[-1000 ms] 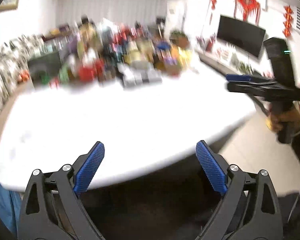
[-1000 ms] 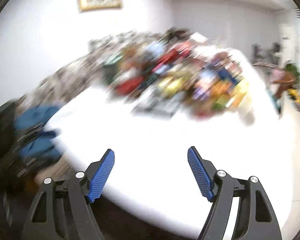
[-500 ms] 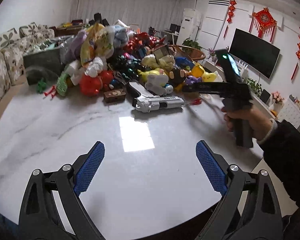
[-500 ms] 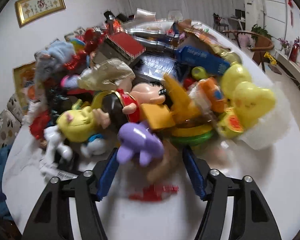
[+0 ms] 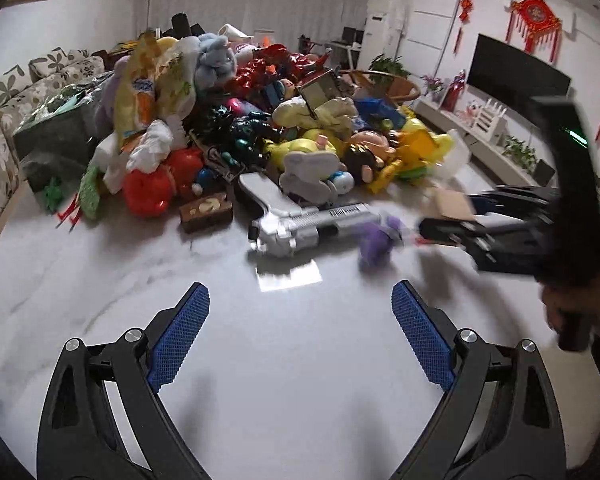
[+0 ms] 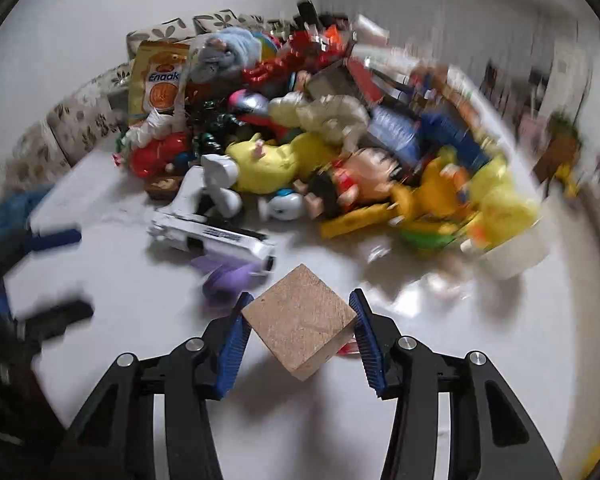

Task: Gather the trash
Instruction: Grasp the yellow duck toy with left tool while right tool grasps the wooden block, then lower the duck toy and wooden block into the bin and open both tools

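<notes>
I see the white marble table heaped with a big pile of toys and wrappers left to sort, my left gripper spread wide and empty over bare tabletop, and my right gripper pinching one tan cardboard-coloured block held just above the table, so collecting has barely begun.

Near edge of the surface is bare, easy passage. Far side is walled off by the toy pile; a toy gun and purple toy jut out front.
</notes>
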Motion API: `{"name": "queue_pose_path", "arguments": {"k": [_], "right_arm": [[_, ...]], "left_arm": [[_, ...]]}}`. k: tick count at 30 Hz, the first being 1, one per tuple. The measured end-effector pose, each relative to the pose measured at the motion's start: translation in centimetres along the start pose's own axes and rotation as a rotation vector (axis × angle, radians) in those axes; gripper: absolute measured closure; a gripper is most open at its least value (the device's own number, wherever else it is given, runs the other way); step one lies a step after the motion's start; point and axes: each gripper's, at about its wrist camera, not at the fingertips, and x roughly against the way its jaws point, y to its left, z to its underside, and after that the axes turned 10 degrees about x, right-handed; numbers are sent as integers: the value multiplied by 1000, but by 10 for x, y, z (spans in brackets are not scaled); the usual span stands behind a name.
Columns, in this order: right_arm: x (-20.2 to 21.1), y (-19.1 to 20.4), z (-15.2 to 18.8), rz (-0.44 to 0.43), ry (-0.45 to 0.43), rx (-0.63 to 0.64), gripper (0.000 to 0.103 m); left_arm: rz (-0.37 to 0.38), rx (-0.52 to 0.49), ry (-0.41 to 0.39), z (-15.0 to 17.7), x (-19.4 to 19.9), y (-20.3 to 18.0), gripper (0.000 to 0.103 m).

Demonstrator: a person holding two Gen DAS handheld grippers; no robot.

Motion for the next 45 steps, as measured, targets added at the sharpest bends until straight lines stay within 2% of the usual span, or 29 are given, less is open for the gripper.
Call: {"name": "queue_pose_path", "arguments": {"k": [3,8,11,13,14,16,18,19,21,24,26,31,37,42,45], "right_arm": [[6,-22,4,-45,-49,-92,54],[32,-45,21,-72,-137,-189,54],[45,-58,35,-74,-159,-241,54],[53,-63,45,-84,-166,-258,53],[54,-64,50,-96,-166,-268,53],[58,-66,57,-97,-172,-276,53],[60,-64,62,-103,-179,-281,53],[60,-64,64,-105,-181,-285,53],[62,-63,68,-111,-188,-297,53],[64,-59,69,-112,-192,-302,53],[68,-55,70,-107,-198,-296,53],[73,-35,70,-115,-193,-268,53],[104,3,76,-163,-214,-200,53],[141,52,96,-291,-190,-113,53],[152,78,117,-359,-129,-75,53]], "left_arm": [[-21,-10,4,-21,-23,-9,13],[-51,-64,6,-56,-61,-33,13],[-95,-93,12,-70,-86,-44,13],[-114,-94,41,-76,-107,-45,22],[-122,-99,61,-78,-117,-45,42],[-51,-75,121,-85,-131,-38,56],[-12,-48,141,-89,-134,-30,58],[-17,-43,130,-88,-127,-28,58],[24,-45,83,-87,-107,-28,59],[49,-94,-22,-75,-56,-33,59],[67,-103,-59,-65,-28,-32,59],[79,-106,-99,-34,25,-28,59],[93,-174,-94,32,86,-29,59],[104,-205,-61,91,135,-26,59],[108,-208,-1,124,154,-20,59]]}}
